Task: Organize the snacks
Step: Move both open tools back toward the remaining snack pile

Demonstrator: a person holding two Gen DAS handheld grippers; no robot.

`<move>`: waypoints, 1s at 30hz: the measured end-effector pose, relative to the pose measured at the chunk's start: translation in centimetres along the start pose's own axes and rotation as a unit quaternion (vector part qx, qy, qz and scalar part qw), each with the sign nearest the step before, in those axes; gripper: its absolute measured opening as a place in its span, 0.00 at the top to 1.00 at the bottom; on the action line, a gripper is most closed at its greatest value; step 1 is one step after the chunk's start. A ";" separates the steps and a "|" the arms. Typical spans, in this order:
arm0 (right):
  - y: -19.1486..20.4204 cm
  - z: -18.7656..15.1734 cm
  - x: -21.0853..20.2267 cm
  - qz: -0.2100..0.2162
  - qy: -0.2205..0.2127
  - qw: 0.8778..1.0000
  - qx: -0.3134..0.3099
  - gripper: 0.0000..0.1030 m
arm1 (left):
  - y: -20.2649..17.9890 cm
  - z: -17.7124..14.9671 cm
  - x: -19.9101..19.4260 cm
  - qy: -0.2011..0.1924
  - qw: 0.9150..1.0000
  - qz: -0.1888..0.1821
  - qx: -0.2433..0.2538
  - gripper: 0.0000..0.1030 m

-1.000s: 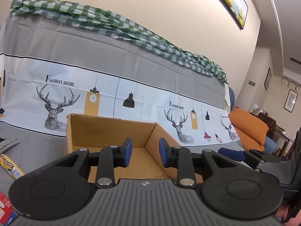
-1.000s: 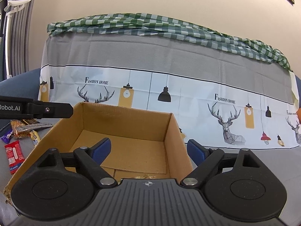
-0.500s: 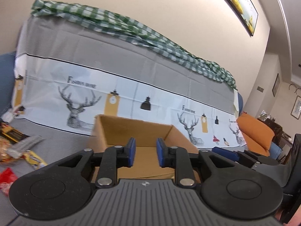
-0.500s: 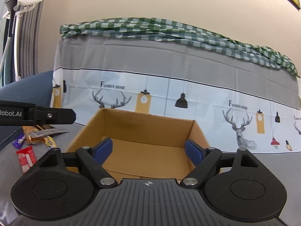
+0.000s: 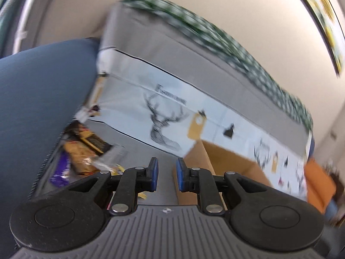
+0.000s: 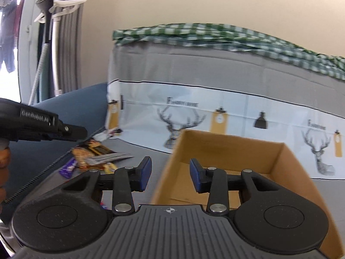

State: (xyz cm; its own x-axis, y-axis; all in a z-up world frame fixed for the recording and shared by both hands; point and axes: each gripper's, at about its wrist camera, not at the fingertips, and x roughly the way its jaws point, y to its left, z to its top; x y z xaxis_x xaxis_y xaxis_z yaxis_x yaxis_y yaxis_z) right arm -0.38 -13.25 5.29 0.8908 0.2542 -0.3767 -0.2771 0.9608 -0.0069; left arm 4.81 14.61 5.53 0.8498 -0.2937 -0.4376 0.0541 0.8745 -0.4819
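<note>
Open cardboard box on the grey sofa seat, nothing visible inside. Left of the box, against the blue armrest: a heap of snack packets, with a purple wrapper at its near edge. Left gripper left of the box, near the heap: nearly closed, nothing held. Right gripper over the box's left wall: jaws closing, nothing between them.

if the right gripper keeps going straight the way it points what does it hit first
Probably the near left wall of the cardboard box, which sits right between and ahead of the closing, empty right gripper; depth is hard to judge.
</note>
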 end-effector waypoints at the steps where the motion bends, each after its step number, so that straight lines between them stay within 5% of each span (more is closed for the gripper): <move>1: 0.5 0.0 0.2 0.006 0.000 1.000 0.001 0.60 | 0.7 0.2 -0.2 -0.002 1.000 0.005 -0.009 0.81; 15: 8.2 -2.0 3.2 0.109 0.000 0.993 -0.037 0.59 | 6.3 1.8 0.1 -0.010 0.993 0.069 -0.091 0.81; 20: 10.4 -3.7 5.4 0.141 0.036 0.988 -0.057 0.49 | 8.0 1.7 1.1 -0.002 0.988 0.092 -0.124 0.81; 30: 12.9 -5.3 12.3 0.154 0.112 0.981 -0.041 0.19 | 8.6 1.7 5.4 0.031 0.985 0.141 -0.096 0.77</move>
State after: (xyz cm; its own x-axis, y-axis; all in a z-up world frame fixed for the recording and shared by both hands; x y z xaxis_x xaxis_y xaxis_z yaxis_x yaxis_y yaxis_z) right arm 5.10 1.68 -4.40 0.6612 0.4918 -0.5665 -0.5575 0.8274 0.0676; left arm 10.81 21.17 0.35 0.7835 -0.0780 -0.6165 -0.2847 0.8368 -0.4677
